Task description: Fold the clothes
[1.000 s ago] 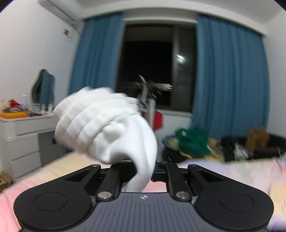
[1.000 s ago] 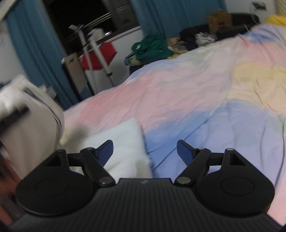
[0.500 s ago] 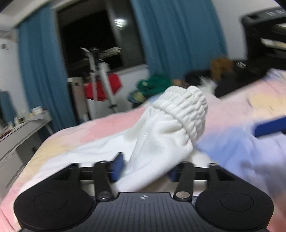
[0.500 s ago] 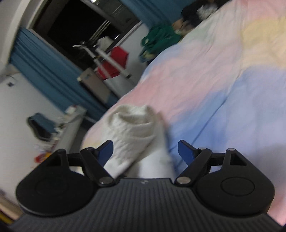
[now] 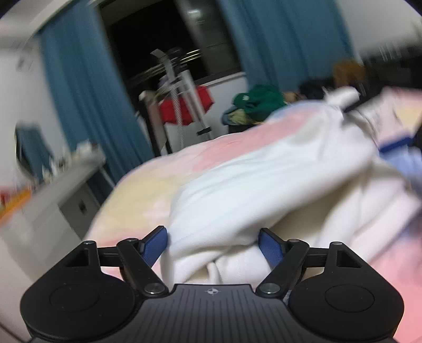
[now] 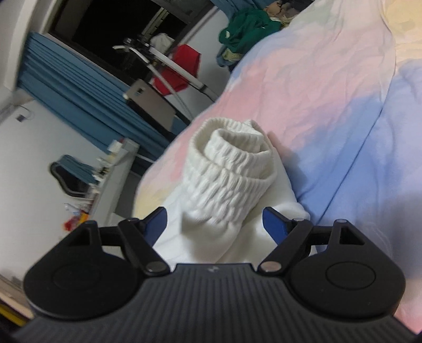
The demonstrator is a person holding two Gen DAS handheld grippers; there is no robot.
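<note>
A white garment (image 5: pixel 263 179) lies bunched on the pastel bedspread (image 5: pixel 147 190). In the left wrist view my left gripper (image 5: pixel 212 241) is open wide, its blue pads on either side of a fold of the cloth, not pressing it. In the right wrist view the garment's ribbed elastic cuff (image 6: pixel 232 163) stands rolled up just ahead of my right gripper (image 6: pixel 215 220). That gripper is also open, and the cloth (image 6: pixel 237 237) runs between its pads. The left view is blurred by motion. At its right edge a blue fingertip (image 5: pixel 393 144) of the right gripper shows.
The bedspread (image 6: pixel 343 92) stretches away in pink, blue and yellow patches. A white dresser (image 5: pixel 52 200) stands left of the bed. Beyond the bed are a drying rack with a red garment (image 6: pixel 184 68), a pile of green clothes (image 6: pixel 248 23) and blue curtains (image 5: pixel 87 100).
My left gripper held the white garment up, then lowered it to the bed and opened. My right gripper swung left, bringing the rolled cuff between its open fingers.
</note>
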